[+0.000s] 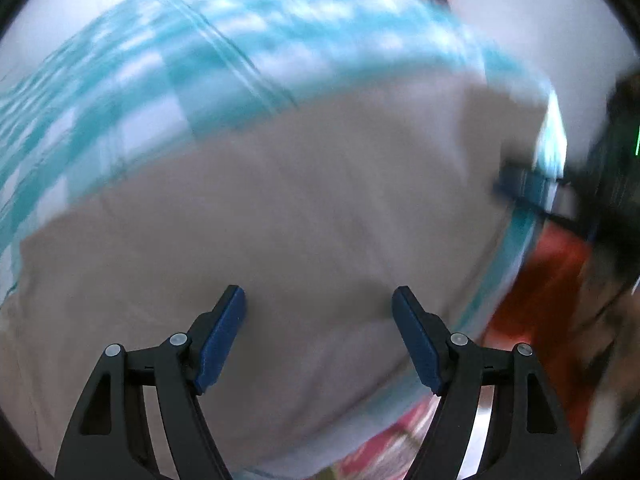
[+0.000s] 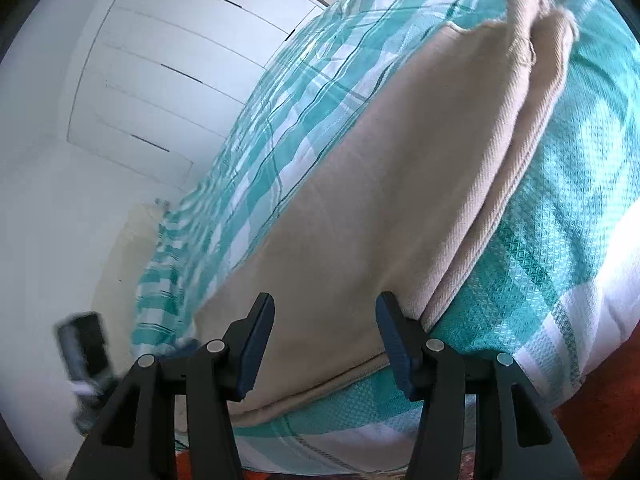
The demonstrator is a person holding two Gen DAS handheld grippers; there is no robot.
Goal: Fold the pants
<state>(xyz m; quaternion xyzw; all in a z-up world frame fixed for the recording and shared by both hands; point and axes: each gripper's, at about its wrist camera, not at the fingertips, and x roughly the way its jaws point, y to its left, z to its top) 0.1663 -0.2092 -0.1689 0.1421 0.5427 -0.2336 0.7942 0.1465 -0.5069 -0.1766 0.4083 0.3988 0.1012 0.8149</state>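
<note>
The right tongs [image 2: 324, 344] straddle the near edge of the beige cotton pants [image 2: 400, 200], not yet clamped; the left tongs [image 1: 318, 336] hover open above them. The pants lie lengthwise, legs stacked, on the teal-and-white checked bedspread [image 2: 560, 240]. Next, pinch this end and carry it toward the cuffs.

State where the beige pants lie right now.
In both wrist views, the beige pants lie flat on the teal checked bedspread, directly ahead of each tongs.

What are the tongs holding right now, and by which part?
Nothing. Both the left tongs and right tongs stand open above the beige pants.
</note>
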